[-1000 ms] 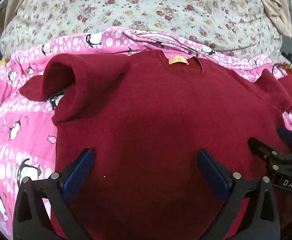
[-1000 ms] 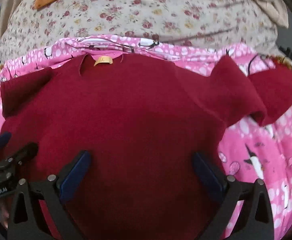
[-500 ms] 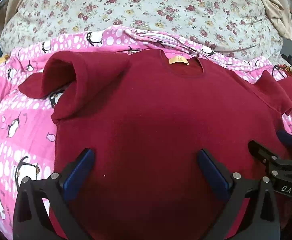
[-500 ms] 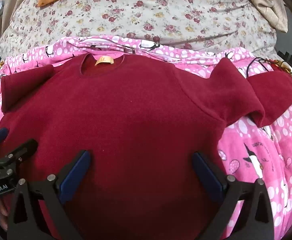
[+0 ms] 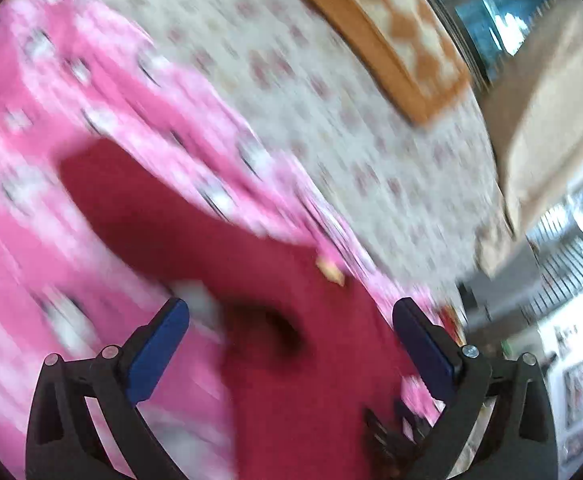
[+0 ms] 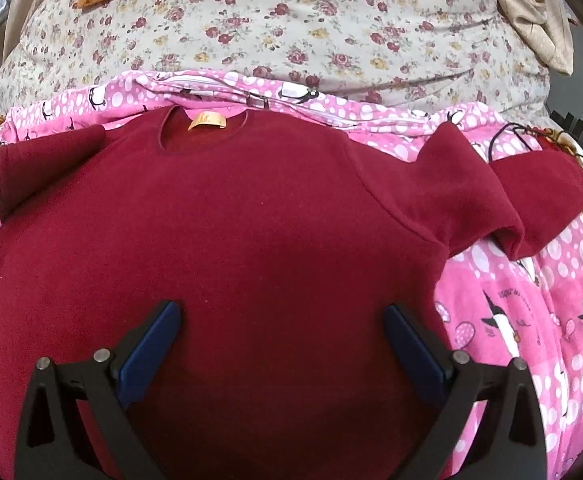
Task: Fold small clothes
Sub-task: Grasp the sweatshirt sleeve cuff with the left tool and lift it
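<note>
A dark red sweater (image 6: 227, 232) lies flat, front up, on the pink penguin blanket (image 6: 531, 320), its neck and tan tag (image 6: 206, 121) toward the flowery quilt (image 6: 291, 20) at the blanket's far edge. Its right sleeve (image 6: 491, 196) is bunched. The right gripper (image 6: 282, 322) hangs spread wide over it, and the left gripper (image 5: 291, 320), in a blurry view, is spread wide too, holding nothing.

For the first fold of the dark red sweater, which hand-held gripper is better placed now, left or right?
Probably the left hand-held gripper. Its blurred view points at the sweater's left sleeve on the pink penguin blanket, jaws open. The right hand-held gripper hangs open over the sweater's middle, away from either sleeve.
</note>
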`<state>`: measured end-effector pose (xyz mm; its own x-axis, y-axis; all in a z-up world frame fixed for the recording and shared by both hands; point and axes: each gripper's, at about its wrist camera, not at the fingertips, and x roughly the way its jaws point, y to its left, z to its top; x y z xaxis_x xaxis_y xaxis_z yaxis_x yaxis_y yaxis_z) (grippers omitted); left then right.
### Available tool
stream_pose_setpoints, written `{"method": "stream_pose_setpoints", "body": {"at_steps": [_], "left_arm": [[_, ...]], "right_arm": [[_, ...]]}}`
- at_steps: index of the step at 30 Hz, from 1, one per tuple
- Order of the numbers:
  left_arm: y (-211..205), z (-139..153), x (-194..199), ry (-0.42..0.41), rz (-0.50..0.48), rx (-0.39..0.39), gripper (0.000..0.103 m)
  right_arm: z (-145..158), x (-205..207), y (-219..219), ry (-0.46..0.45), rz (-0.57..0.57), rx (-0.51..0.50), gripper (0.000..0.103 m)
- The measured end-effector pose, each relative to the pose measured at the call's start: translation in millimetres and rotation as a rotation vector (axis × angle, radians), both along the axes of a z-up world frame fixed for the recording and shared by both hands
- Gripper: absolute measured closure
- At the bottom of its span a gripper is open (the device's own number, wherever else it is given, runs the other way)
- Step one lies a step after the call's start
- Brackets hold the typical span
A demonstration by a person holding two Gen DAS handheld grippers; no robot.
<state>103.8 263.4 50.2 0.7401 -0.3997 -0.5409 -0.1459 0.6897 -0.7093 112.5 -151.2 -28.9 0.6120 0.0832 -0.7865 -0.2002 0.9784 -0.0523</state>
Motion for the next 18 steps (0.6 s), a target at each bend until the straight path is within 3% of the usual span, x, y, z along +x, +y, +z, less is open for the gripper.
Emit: {"method": "stream_pose_setpoints", "body": {"at_steps": [4,8,10,14,18], "left_arm": [[81.4,-36.7,15.1,0.079,0.152,-0.093,0.019],[101.4,-77.6,31.4,0.123,0.179,-0.23,0.021],[97.0,-88.1,39.4,0.151,0.185,-0.182,0.021],[97.7,-88.4,56.4,0.126,0.221,-0.102,0.021],[94.8,-89.4,77.5,0.166,0.183,-0.016,0.021]], "right_arm": [[0.2,0.9,0.7,0.0,0.0,-0.005,0.0],[-0.4,2.2,1.2,0.001,-0.001,-0.01,0.0],[-0.6,2.6,1.6,0.0,-0.001,-0.012,0.0],[-1.3,4.0,2.8,-0.001,-0.002,-0.02,0.0],[-1.0,4.2,3.7,-0.002,-0.003,-0.022,0.0]]}}
